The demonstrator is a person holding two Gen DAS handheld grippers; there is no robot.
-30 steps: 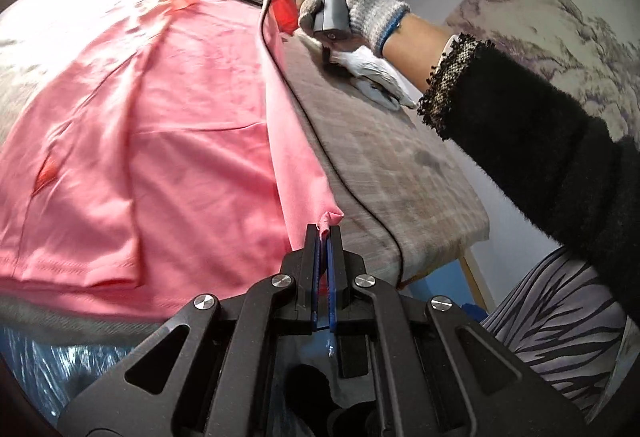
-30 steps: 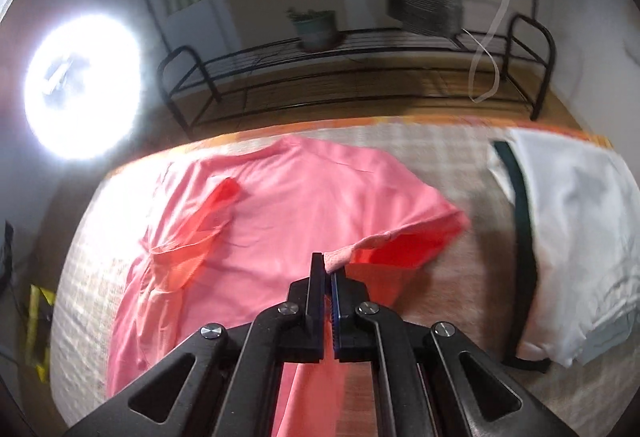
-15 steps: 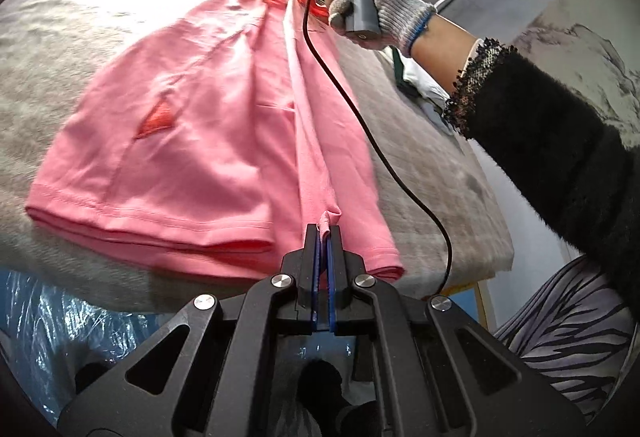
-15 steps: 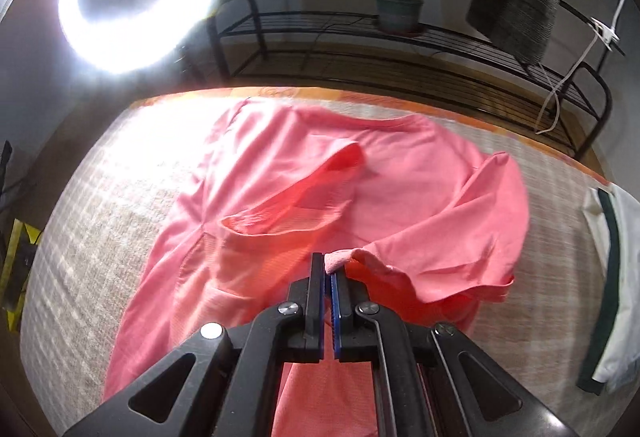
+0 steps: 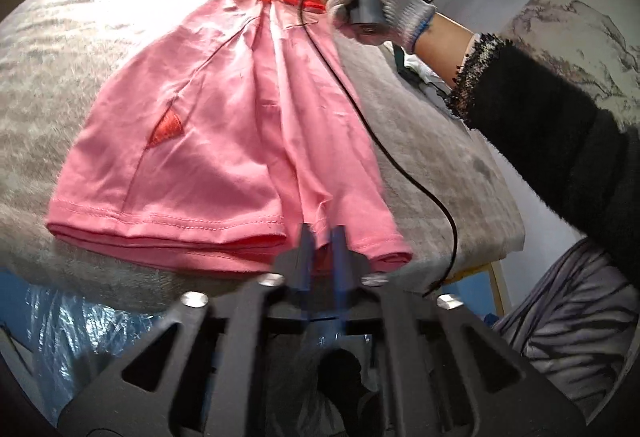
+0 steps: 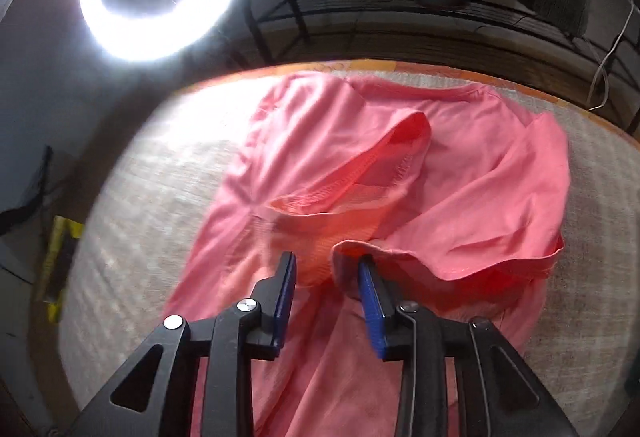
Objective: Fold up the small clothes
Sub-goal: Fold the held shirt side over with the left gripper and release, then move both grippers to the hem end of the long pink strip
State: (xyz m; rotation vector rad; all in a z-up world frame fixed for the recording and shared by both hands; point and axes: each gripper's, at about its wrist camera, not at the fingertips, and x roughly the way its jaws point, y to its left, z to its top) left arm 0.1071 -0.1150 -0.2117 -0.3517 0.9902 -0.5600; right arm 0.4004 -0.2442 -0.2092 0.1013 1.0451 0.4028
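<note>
The left gripper (image 5: 320,237) is opening its fingers over the near hem of the pink T-shirt (image 5: 224,141), which lies on the desk (image 5: 432,165). Farther, the right gripper (image 6: 326,265) is also opening, the cloth edge resting against one finger only. The side fold seems laid; next probably a fresh grasp for the following fold.

I noted both grippers, the left gripper (image 5: 320,237) and the right gripper (image 6: 326,269), were black with blue finger pads and silver screws. A black cable (image 5: 400,165) ran from the right unit. The person wore a grey knit glove (image 5: 384,1), a fuzzy black sleeve (image 5: 560,125) and grey striped fabric (image 5: 568,321).
</note>
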